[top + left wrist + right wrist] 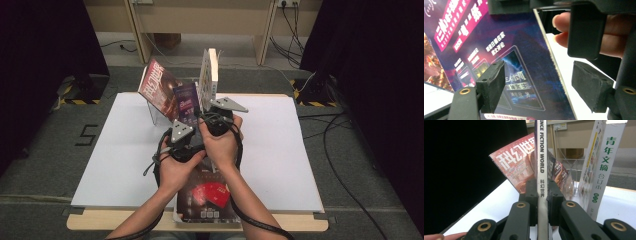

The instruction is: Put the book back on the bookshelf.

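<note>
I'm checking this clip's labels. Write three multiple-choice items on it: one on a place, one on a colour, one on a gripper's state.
1. Where does the red and black magazine lie?
A. at the table's near edge
B. in the clear stand
C. on the floor

2. What colour is the lettering on the tall white book?
A. red
B. green
C. blue

3. How is the right gripper?
A. open
B. shut on nothing
C. shut on a magazine spine

Key: 1 A, it lies under the forearms; 2 B, green characters; 3 C, both jaws press the spine.
</note>
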A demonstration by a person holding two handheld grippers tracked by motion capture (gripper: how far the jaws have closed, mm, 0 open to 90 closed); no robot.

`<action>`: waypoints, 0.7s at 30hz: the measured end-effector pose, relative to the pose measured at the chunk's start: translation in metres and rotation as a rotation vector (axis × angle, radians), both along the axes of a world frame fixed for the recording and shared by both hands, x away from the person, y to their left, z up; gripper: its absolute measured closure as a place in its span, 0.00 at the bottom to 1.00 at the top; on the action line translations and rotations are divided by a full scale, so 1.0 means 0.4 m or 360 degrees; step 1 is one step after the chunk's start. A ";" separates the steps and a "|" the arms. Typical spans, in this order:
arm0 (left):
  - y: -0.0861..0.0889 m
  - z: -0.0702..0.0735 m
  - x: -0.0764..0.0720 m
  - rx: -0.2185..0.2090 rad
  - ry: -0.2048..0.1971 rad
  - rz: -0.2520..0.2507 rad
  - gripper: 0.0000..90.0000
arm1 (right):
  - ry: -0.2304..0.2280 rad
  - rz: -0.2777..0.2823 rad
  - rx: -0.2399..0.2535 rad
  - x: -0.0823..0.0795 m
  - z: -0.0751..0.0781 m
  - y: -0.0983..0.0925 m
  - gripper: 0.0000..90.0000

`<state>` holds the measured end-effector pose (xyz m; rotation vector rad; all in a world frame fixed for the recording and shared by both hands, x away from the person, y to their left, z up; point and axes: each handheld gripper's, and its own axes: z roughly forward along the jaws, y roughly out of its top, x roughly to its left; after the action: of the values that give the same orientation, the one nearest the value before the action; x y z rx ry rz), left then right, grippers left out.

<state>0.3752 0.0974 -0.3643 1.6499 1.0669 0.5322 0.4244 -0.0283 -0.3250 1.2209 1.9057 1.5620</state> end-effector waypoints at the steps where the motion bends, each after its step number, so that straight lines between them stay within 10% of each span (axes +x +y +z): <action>1: -0.003 -0.001 0.002 -0.0001 0.0004 0.0006 0.30 | 0.0001 0.0000 0.0001 0.000 0.000 0.000 0.92; 21: -0.019 -0.019 -0.019 0.0070 -0.0030 0.0114 0.47 | 0.0027 0.0005 -0.0037 -0.009 -0.002 0.002 0.91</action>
<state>0.3677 0.0899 -0.3720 1.6465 1.1105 0.6209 0.4210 -0.0277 -0.3258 1.2257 1.9319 1.5319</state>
